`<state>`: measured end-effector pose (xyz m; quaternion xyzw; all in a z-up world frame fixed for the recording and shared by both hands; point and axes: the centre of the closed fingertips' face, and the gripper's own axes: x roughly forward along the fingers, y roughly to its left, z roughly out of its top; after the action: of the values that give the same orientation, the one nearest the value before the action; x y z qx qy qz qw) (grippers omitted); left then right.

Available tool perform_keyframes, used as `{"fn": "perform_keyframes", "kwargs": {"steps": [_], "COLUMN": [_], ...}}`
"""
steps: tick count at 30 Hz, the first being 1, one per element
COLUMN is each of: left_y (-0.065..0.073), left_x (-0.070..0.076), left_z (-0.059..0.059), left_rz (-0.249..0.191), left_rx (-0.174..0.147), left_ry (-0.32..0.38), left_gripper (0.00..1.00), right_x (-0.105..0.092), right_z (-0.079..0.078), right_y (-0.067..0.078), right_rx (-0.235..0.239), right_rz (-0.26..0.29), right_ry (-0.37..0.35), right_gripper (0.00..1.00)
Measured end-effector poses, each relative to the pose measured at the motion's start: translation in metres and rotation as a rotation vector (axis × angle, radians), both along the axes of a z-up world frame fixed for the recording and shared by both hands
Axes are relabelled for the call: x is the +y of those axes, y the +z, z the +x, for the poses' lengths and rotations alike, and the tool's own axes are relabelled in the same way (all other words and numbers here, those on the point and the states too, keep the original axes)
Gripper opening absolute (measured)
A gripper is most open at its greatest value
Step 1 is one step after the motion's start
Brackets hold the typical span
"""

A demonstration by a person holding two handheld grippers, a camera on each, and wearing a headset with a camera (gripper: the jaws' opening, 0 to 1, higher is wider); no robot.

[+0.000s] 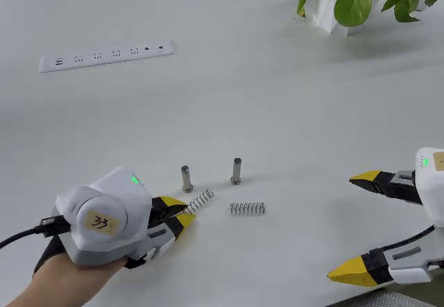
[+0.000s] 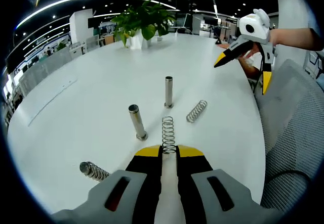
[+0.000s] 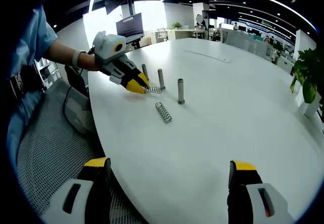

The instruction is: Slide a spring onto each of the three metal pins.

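The left tongs were pinched on one end of a spring - the right tongs gaped wide, well apart. Beyond on the bench stood a nearer pin, a loose spring and a farther pin - both pins bare.

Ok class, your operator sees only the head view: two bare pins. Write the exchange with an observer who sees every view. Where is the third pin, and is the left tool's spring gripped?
Observer: The left gripper view shows the third pin, low beside the left tool, with a fitted spring round it.
Operator: Is the other spring gripped?
Observer: Yes. That tool is shut on one end of the held spring; the rest sticks out free.
Operator: Do the pins line up?
Observer: The right gripper view shows all three in a rough row, the loose spring lying in front.
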<state>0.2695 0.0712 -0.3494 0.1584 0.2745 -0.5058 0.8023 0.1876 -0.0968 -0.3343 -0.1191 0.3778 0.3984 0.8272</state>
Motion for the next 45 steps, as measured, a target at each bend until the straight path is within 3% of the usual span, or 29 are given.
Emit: {"fn": "perform_keyframes", "kwargs": {"steps": [7, 14, 23, 31, 34, 45], "left_y": [0.016, 0.034, 0.05, 0.061, 0.064, 0.074], "left_x": [-0.004, -0.003, -0.006, -0.01, -0.011, -0.021], "left_z": [-0.017, -0.032, -0.048, -0.058, -0.061, -0.08], "left_rz": [-0.058, -0.086, -0.11, -0.145, -0.156, -0.192], "left_rx": [0.011, -0.005, -0.042, -0.05, -0.044, -0.038], "left_ry": [-0.039, -0.07, -0.116, -0.142, -0.145, -0.213], "left_gripper": [0.07, 0.07, 0.07, 0.07, 0.07, 0.07], "right_x": [0.013, 0.033, 0.071, 0.092, 0.097, 0.111], "right_z": [0.011, 0.02, 0.018, 0.01, 0.007, 0.0], "right_y": [0.018, 0.044, 0.065, 0.07, 0.068, 0.071], "right_rx": [-0.026, -0.059, -0.069, -0.026, 0.003, 0.033], "right_rz": [0.051, 0.119, 0.172, 0.178, 0.19, 0.229], "right_ry": [0.008, 0.038, 0.142, 0.25, 0.265, 0.35], "right_gripper": [0.96, 0.93, 0.84, 0.68, 0.63, 0.4]}}
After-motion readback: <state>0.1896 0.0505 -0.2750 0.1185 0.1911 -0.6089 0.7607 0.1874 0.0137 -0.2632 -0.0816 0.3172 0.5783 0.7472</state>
